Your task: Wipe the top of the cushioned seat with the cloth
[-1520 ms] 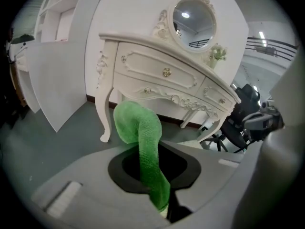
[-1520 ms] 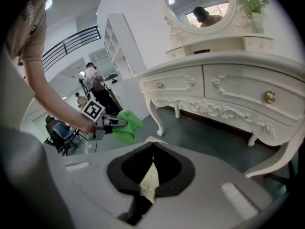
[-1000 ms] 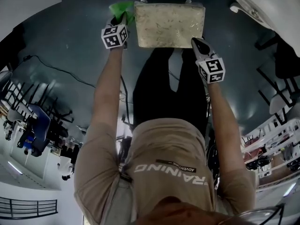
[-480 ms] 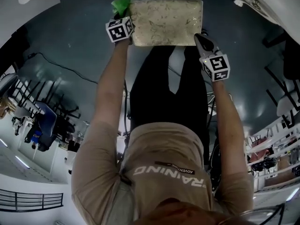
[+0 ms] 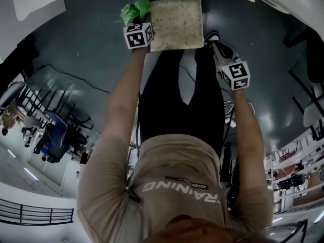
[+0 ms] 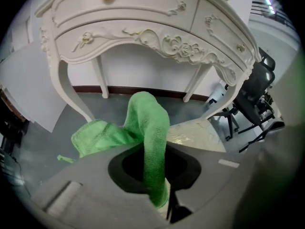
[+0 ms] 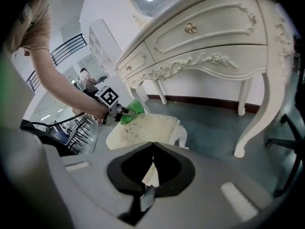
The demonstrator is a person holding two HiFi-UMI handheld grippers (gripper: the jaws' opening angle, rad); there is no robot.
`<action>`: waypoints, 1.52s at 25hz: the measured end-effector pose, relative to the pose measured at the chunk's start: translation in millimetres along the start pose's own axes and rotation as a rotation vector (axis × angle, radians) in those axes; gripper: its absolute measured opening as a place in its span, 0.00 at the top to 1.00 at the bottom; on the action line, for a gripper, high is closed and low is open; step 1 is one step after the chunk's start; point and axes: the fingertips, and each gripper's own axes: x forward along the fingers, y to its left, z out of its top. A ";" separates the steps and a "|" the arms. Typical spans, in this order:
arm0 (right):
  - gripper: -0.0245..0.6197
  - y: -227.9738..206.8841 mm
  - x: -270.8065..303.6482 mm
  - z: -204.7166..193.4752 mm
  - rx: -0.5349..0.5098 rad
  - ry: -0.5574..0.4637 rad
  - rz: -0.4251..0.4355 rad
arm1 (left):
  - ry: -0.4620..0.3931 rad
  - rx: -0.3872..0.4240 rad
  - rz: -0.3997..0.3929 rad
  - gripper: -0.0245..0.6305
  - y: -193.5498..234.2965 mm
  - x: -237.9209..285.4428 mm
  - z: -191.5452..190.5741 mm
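The cushioned seat has a cream, patterned top and stands on the dark floor in front of me. My left gripper is shut on the green cloth, which bunches at the seat's far left corner. In the left gripper view the cloth drapes over the jaws and hides them, with the seat just to the right. My right gripper is shut with nothing in it, by the seat's near right corner. In the right gripper view the seat lies ahead, with the cloth at its far side.
A white carved dressing table with gold drawer knobs stands behind the seat, and its curved legs reach the floor nearby. Black office chairs stand to the right. A cable runs over the floor at the left.
The left gripper with the cloth has come in from beside the seat to its left edge. The right gripper has stayed at the seat's near right corner.
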 end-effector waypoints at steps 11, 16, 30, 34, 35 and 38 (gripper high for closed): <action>0.97 -60.5 -68.1 -38.2 0.034 -0.014 0.001 | -0.010 0.018 -0.133 0.89 -194.8 41.1 20.4; 0.97 -80.9 -91.5 -54.4 0.054 -0.011 -0.014 | 0.009 0.025 -0.261 0.89 -268.1 57.7 31.1; 0.97 -86.6 -70.7 -51.4 0.091 0.004 -0.089 | -0.216 0.108 -0.594 0.89 -289.3 -46.6 35.4; 0.97 -31.2 -30.2 -30.7 0.091 0.015 -0.045 | -0.261 0.089 -0.539 0.89 -204.7 -82.6 11.9; 0.97 -15.1 -18.9 -24.2 0.085 0.016 -0.029 | -0.273 0.082 -0.506 0.89 -179.0 -90.2 7.3; 0.97 33.8 16.1 2.3 0.055 -0.011 0.028 | -0.321 0.029 -0.398 0.89 -98.1 -113.4 -2.4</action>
